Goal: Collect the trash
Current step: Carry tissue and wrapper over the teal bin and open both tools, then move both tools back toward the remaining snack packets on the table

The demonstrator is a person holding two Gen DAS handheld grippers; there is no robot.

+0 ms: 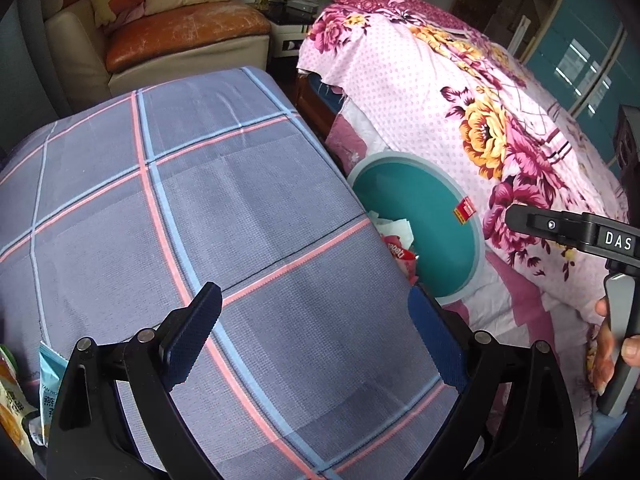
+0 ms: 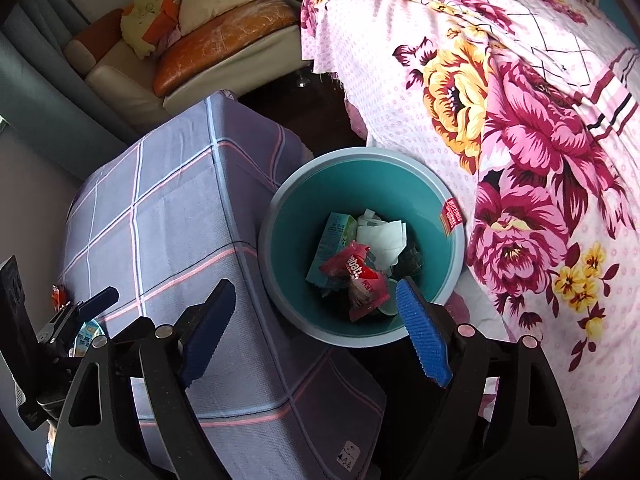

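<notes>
A teal bin [image 2: 296,232] stands on the floor between the plaid-covered table [image 2: 168,208] and the bed. In it lie a red wrapper [image 2: 360,272], white tissue [image 2: 384,236] and a pale green packet [image 2: 332,240]. My right gripper [image 2: 316,286] hangs open over the bin's near rim, nothing between its blue pads. My left gripper [image 1: 314,290] is open above the plaid cloth [image 1: 240,200], empty. Snack packets [image 1: 50,376] lie at the table's near left edge, seen in the right wrist view as a light blue packet [image 2: 86,336] by the left gripper's finger [image 2: 98,300]. The bin [image 1: 424,216] peeks past the table's edge.
A bed with a pink floral sheet [image 2: 520,120] fills the right side, close against the bin. A cream and orange sofa [image 1: 160,36] with cushions stands beyond the table. A person's hand [image 1: 608,340] holds the right gripper's handle. Teal cabinets [image 1: 580,48] line the far right.
</notes>
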